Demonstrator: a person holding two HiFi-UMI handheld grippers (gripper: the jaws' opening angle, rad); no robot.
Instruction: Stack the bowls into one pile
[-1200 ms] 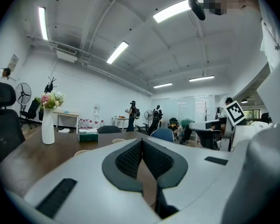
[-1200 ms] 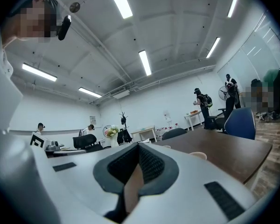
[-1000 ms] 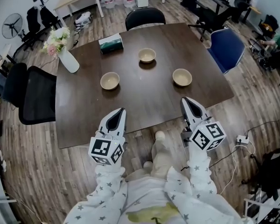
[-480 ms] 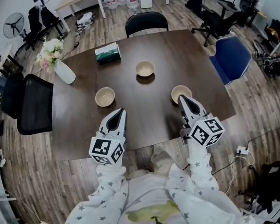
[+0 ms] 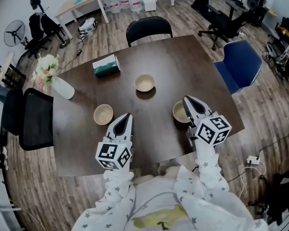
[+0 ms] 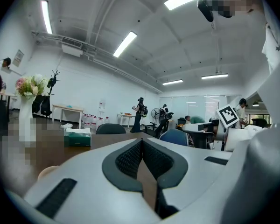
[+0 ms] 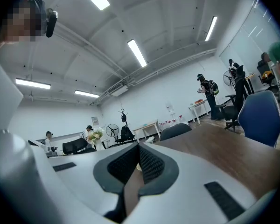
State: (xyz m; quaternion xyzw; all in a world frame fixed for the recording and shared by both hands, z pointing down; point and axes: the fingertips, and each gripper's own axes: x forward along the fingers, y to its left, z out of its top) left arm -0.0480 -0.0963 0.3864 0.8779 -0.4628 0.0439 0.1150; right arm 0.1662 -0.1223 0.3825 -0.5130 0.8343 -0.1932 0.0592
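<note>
Nothing is stacked yet, so the whole pile is waiting to be built: three bowls are sitting well apart on the surface (image 5: pixel 168 57). The far bowl (image 5: pixel 145 83) is resting near the middle, the left bowl (image 5: pixel 103 114) just beyond the left gripper (image 5: pixel 126 117), and the right bowl (image 5: pixel 178 112) partly under the right gripper (image 5: pixel 187 100). Both grippers are hovering over the near edge, each with its fingers (image 6: pixel 129 158) pressed together and gripping nothing. The dark wooden surface is also carrying a green tissue box (image 5: pixel 106 65) and a white vase (image 5: pixel 62 87) of flowers. A black chair (image 5: pixel 148 27) and a blue chair (image 5: pixel 241 64) are standing beside it on a plank floor (image 5: pixel 48 191), and people (image 6: pixel 140 113) are standing far off in the bright open office
</note>
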